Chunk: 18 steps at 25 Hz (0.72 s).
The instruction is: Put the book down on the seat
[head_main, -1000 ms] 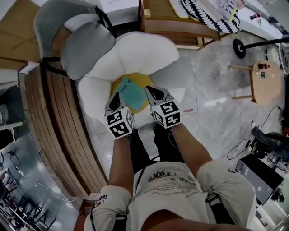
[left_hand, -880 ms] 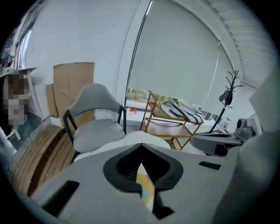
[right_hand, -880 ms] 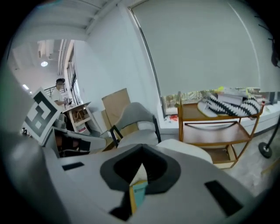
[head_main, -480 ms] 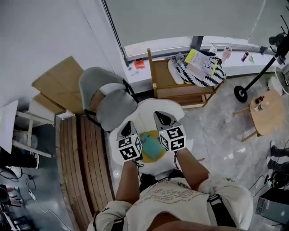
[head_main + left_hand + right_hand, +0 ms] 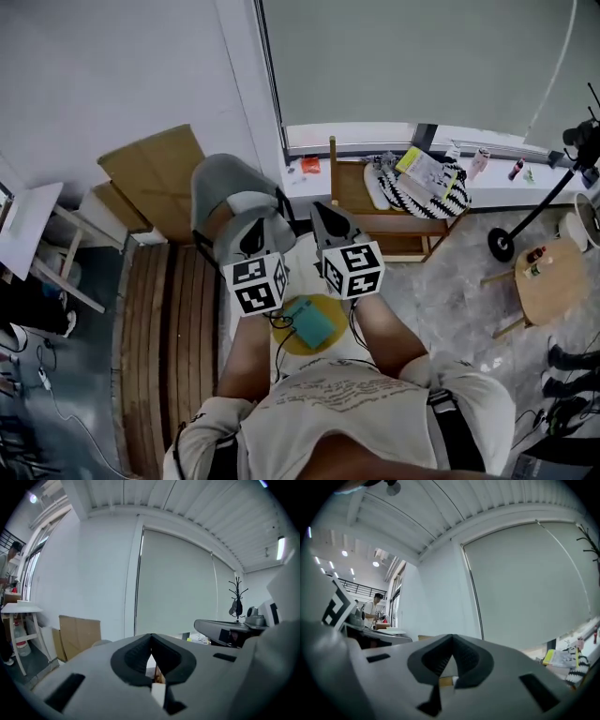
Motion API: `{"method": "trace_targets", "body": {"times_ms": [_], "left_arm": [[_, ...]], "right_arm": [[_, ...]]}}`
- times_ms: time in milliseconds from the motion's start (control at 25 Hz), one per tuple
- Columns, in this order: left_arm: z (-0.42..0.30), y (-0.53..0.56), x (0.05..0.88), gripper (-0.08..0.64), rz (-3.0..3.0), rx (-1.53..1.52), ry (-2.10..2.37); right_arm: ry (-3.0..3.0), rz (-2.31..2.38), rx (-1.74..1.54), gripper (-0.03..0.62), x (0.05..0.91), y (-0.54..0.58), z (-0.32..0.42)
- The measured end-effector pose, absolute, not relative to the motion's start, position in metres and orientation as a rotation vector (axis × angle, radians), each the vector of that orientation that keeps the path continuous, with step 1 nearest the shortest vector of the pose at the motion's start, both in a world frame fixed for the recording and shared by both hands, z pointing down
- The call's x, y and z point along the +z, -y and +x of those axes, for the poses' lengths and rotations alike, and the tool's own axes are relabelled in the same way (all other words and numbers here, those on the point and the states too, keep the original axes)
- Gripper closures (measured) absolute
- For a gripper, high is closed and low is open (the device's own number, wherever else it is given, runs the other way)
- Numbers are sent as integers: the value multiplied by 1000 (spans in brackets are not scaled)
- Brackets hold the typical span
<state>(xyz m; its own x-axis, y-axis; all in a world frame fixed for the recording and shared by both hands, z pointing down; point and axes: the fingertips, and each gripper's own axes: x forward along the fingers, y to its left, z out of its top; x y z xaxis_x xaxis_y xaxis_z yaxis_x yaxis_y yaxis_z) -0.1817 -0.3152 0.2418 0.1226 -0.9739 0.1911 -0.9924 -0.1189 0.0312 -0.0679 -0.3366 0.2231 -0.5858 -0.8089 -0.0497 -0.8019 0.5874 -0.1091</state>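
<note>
A teal book [image 5: 312,322] lies flat on the yellow centre [image 5: 286,341] of a white flower-shaped seat [image 5: 302,255]. It is free of both grippers. My left gripper [image 5: 252,243] and right gripper [image 5: 324,219] are held up above the seat, side by side, and point toward the window wall. In the left gripper view the left gripper [image 5: 151,642] has its jaws shut with nothing between them. The right gripper [image 5: 452,643] is likewise shut and empty in the right gripper view. My arms and the marker cubes hide much of the seat.
A grey chair [image 5: 223,200] stands just behind the seat. A wooden bench [image 5: 349,193] with striped cloth [image 5: 424,194] and books is at the back right. A round wooden stool [image 5: 552,280] and a stand's base [image 5: 501,245] are at the right; cardboard [image 5: 155,174] leans at the left.
Both grippers have risen from beside the book to well above the seat. The head view has tilted up toward the window. The book stays on the seat.
</note>
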Motion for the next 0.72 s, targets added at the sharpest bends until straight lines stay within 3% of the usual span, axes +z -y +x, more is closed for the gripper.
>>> {"method": "trace_targets", "body": {"times_ms": [720], "left_arm": [[-204,317,221,540,2241,128,2073]], "right_arm": [[-2705,-1405,-26,566,219,343,-81]]}}
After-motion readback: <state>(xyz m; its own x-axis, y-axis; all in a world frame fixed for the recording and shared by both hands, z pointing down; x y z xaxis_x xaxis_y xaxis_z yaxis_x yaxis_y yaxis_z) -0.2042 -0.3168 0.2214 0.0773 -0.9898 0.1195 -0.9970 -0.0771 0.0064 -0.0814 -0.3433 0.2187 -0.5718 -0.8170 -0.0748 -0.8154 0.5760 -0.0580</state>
